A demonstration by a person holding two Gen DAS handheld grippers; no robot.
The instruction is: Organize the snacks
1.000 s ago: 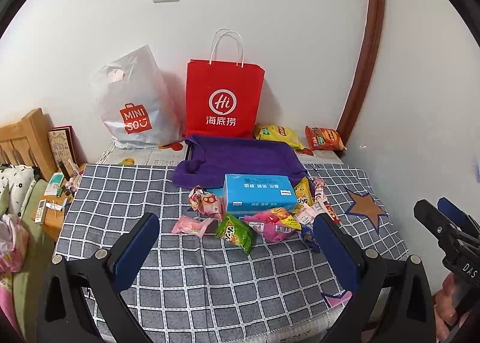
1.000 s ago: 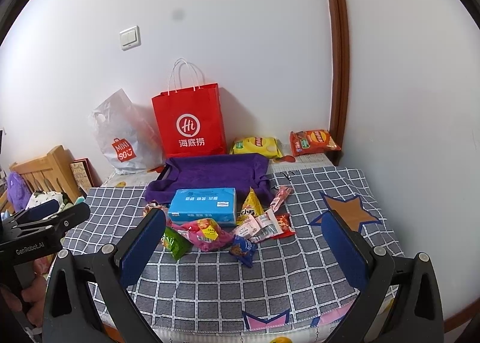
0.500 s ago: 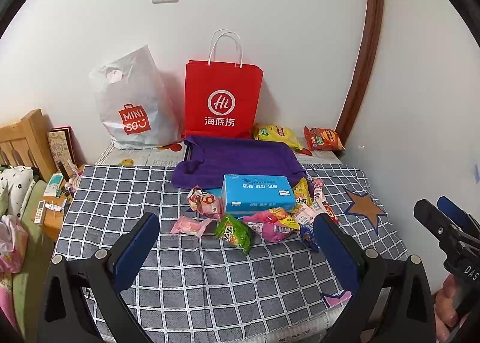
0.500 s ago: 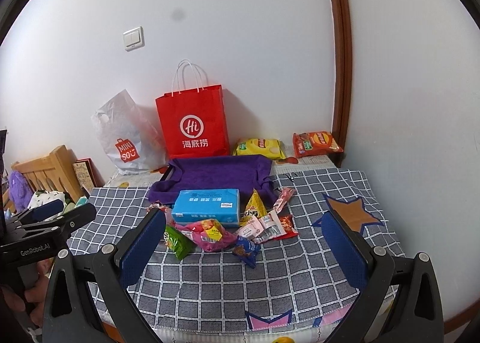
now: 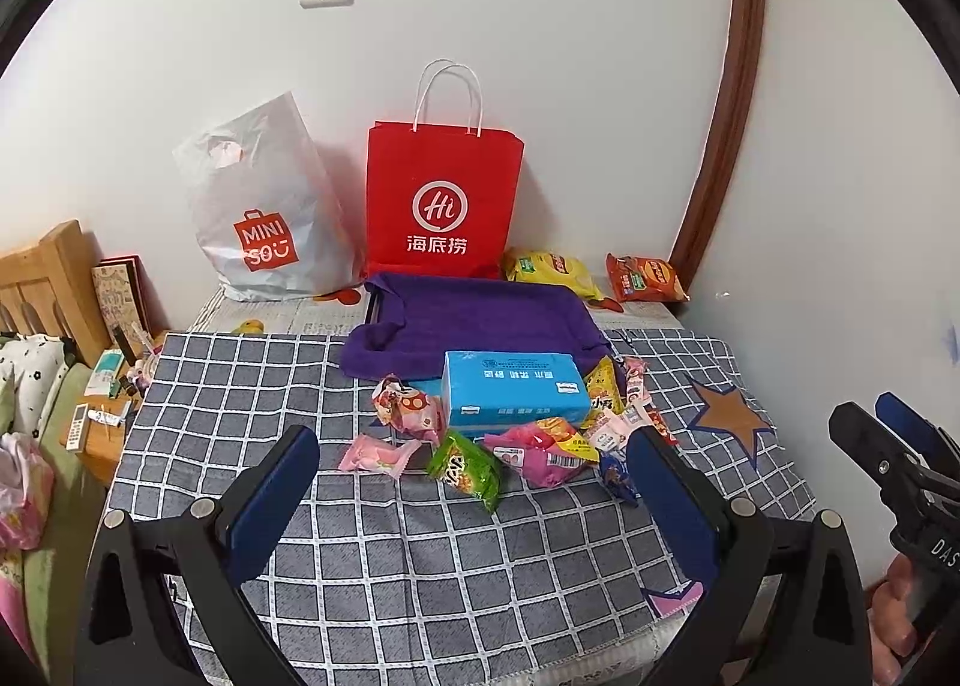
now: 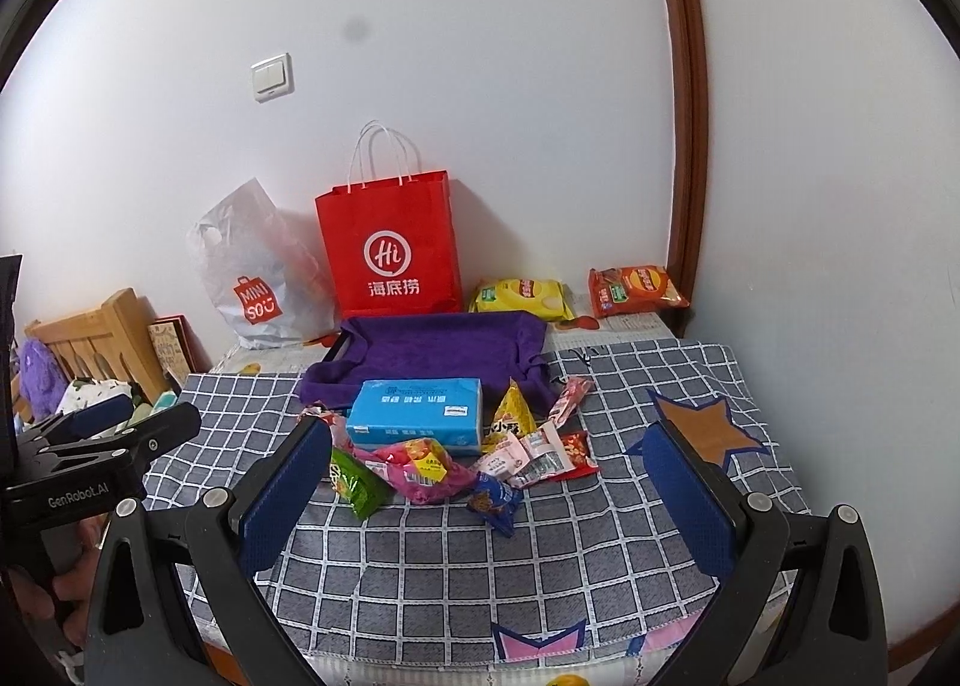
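Several small snack packets lie heaped on a checked tablecloth [image 5: 420,560] around a blue tissue box [image 5: 513,395] [image 6: 417,410]. Among them are a green packet [image 5: 467,467] [image 6: 354,483], a pink packet [image 5: 378,455], a magenta packet [image 5: 540,452] [image 6: 420,470] and a yellow triangular one [image 6: 511,422]. A purple cloth-covered tray [image 5: 474,320] [image 6: 432,347] sits behind them. My left gripper [image 5: 474,488] hovers open above the table's near side, short of the heap. My right gripper [image 6: 489,491] is open too, nothing between its fingers.
A red paper bag [image 5: 443,212] and a white plastic bag [image 5: 264,206] stand against the wall. Yellow [image 5: 549,272] and orange [image 5: 645,278] chip bags lie at the back right. A wooden headboard [image 5: 45,284] and a cluttered stand are at the left.
Both views have shifted only slightly; the right wrist view has edged closer and a little left. Nothing on the table has moved and both grippers stay open.
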